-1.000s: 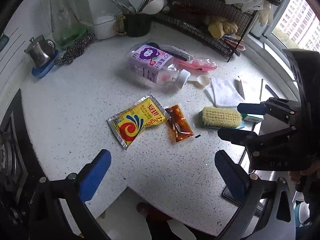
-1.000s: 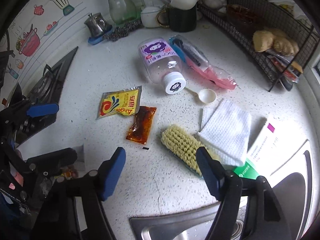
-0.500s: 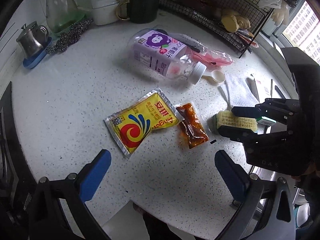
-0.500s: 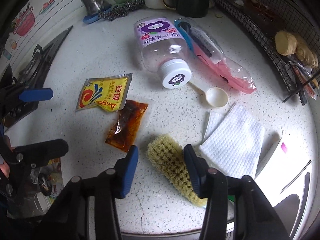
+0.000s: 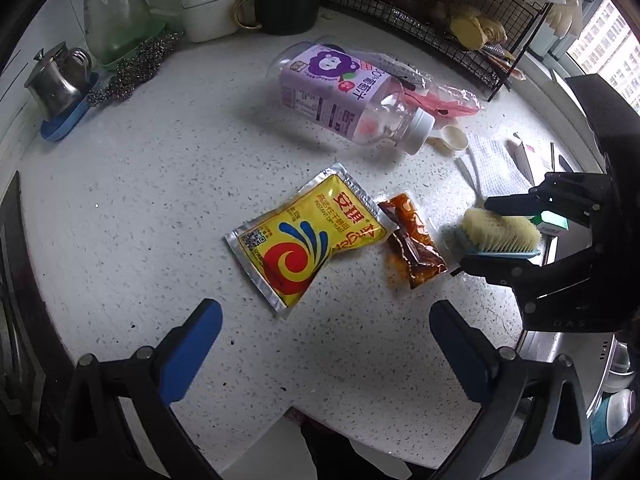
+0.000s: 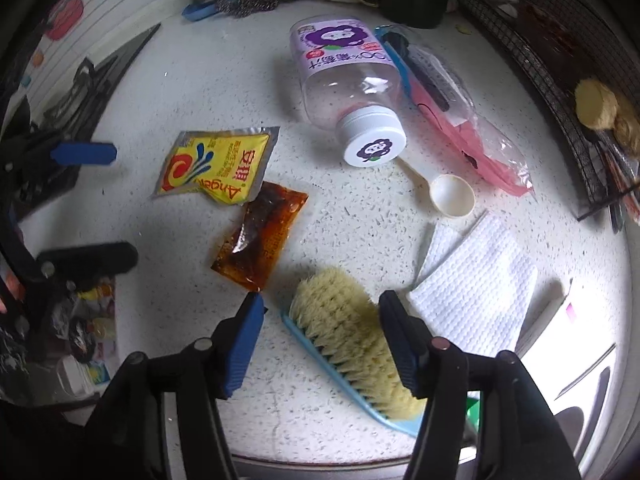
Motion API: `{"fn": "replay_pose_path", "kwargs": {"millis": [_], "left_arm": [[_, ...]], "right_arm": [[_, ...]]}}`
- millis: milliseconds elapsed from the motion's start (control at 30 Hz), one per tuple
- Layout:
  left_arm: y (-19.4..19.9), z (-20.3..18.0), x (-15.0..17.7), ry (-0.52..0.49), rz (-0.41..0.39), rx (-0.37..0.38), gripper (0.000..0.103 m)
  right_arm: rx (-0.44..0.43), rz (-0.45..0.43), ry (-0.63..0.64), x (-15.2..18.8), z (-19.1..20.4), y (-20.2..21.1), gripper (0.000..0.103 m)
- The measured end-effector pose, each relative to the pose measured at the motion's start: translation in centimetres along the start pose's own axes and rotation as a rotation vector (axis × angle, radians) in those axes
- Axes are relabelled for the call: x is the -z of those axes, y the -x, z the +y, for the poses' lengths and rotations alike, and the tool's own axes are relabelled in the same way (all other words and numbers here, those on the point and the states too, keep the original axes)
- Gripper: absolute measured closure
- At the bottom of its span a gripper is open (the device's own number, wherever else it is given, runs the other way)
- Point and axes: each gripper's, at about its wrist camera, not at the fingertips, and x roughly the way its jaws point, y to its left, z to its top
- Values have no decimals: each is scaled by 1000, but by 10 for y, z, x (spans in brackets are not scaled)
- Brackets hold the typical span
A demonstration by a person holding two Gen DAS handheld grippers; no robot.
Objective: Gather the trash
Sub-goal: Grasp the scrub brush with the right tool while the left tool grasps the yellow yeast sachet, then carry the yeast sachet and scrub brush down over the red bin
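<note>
A yellow yeast packet (image 5: pixel 308 236) (image 6: pixel 216 166) and a brown sauce sachet (image 5: pixel 414 246) (image 6: pixel 260 236) lie flat mid-counter. An empty purple-labelled bottle (image 5: pixel 344 92) (image 6: pixel 348 84) lies on its side behind them, against a pink plastic wrapper (image 6: pixel 472 132). My left gripper (image 5: pixel 320 344) is open and empty, in front of the packet. My right gripper (image 6: pixel 320 320) (image 5: pixel 476 236) has its jaws around a yellow-bristled scrub brush (image 6: pixel 352 332) (image 5: pixel 500 232), tilted on its blue edge. I cannot tell whether the pads press on it.
A white cloth (image 6: pixel 476 288), a plastic scoop (image 6: pixel 452 196) and a carton (image 5: pixel 552 224) lie by the sink (image 6: pixel 360 464) at the right. A wire rack (image 5: pixel 460 12), a black utensil cup (image 5: pixel 286 4), a steel pot (image 5: pixel 56 80) and scourers (image 5: pixel 132 76) line the back. The stove (image 6: pixel 72 92) is on the left.
My right gripper moved forward and down over the brush, narrowing its jaws around it, and the brush tipped onto its edge. The left gripper drew closer to the packets, still open.
</note>
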Motion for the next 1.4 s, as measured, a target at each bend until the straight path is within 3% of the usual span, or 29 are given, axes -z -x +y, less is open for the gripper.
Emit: {"fn": "replay_pose_path", "kwargs": {"millis": [133, 267, 367, 567, 867, 1067, 1200, 1400], "left_arm": [[-4, 3, -5, -61, 3, 2, 0], [-14, 6, -13, -141, 23, -19, 0], [-23, 7, -19, -194, 40, -19, 0], [-41, 3, -33, -285, 74, -28, 0], [-64, 10, -58, -340, 117, 22, 0], [-72, 9, -66, -377, 130, 25, 20], [-68, 2, -64, -400, 139, 21, 47], [-64, -12, -49, -385, 129, 35, 58]], "right_arm": [[-9, 38, 38, -2, 0, -11, 48], [32, 23, 93, 2, 8, -17, 66], [37, 6, 66, 1, 7, -17, 78], [5, -17, -75, 3, -8, -15, 80], [-48, -16, -119, -2, -7, -21, 80], [-53, -30, -166, -6, -8, -21, 80], [-68, -52, -209, -8, -21, -19, 80], [-64, -65, -236, -12, -27, -19, 80]]}}
